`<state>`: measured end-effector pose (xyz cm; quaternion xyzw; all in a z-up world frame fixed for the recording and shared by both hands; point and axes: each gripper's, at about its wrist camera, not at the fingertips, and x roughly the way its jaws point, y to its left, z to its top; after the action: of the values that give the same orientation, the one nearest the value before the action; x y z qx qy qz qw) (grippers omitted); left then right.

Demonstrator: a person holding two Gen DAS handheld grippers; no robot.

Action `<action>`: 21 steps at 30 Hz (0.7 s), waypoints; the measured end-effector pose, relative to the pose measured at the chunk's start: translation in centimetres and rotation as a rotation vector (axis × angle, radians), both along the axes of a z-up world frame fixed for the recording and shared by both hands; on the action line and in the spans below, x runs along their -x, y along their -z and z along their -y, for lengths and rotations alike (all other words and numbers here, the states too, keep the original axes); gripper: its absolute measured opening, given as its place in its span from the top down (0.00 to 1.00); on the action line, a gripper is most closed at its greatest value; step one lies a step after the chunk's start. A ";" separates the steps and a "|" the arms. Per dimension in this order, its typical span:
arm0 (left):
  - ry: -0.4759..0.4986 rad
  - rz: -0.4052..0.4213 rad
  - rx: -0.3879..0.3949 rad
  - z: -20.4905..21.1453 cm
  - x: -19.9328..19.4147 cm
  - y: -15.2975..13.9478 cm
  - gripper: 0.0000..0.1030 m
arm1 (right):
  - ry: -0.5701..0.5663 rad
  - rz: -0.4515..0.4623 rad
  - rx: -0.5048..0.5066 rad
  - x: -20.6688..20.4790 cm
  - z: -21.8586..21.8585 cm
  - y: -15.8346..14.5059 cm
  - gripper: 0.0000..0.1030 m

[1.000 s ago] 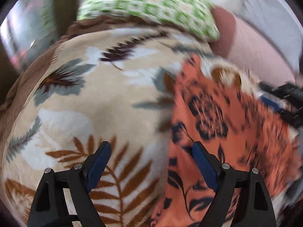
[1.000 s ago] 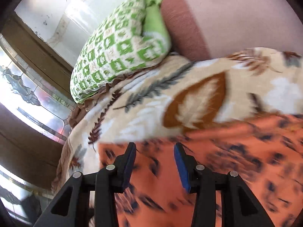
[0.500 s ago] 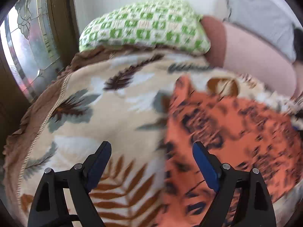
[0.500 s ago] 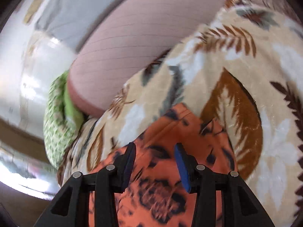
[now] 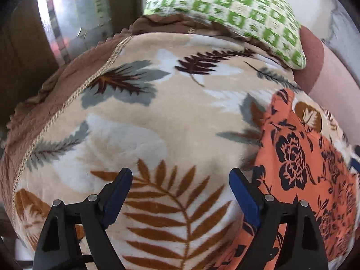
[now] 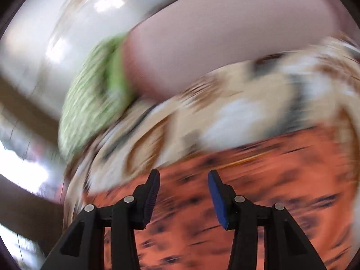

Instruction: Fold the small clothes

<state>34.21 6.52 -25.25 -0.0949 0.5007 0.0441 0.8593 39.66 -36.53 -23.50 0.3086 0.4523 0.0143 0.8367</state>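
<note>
An orange garment with black flowers (image 5: 299, 164) lies spread on a beige leaf-print blanket (image 5: 157, 117), at the right in the left wrist view. My left gripper (image 5: 180, 180) is open and empty over the blanket, just left of the garment's edge. In the blurred right wrist view the garment (image 6: 247, 198) fills the lower half. My right gripper (image 6: 183, 184) is open and empty just above it.
A green-and-white checked pillow (image 5: 229, 11) lies at the blanket's far end, next to a pink bolster (image 5: 333, 76). The blanket's brown hem (image 5: 45, 103) runs along the left edge. A wooden frame with glass (image 5: 74, 22) stands beyond.
My left gripper has moved left, off the garment and over the bare blanket. My right gripper swings fast over the garment, blurring its view. Both stay open.
</note>
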 end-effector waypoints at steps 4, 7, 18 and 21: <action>-0.004 0.002 0.020 -0.9 0.2 -0.3 0.14 | -0.254 -0.011 -0.034 -3.6 -11.4 -0.1 0.53; 0.015 -0.007 0.024 -0.7 -0.3 -0.1 0.14 | -0.371 -0.051 0.017 -5.7 -18.1 1.2 0.53; 0.131 0.000 0.013 1.6 -0.5 -0.2 0.14 | -0.278 -0.125 0.023 -10.3 -20.6 4.5 0.55; 0.179 0.035 0.042 2.7 0.0 -0.9 0.14 | -0.246 -0.063 -0.013 -7.0 -17.5 2.2 0.54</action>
<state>34.21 3.84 -24.38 -0.0685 0.4928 -0.0449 0.8663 46.66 -19.01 -25.73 0.2563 0.5127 0.1102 0.8120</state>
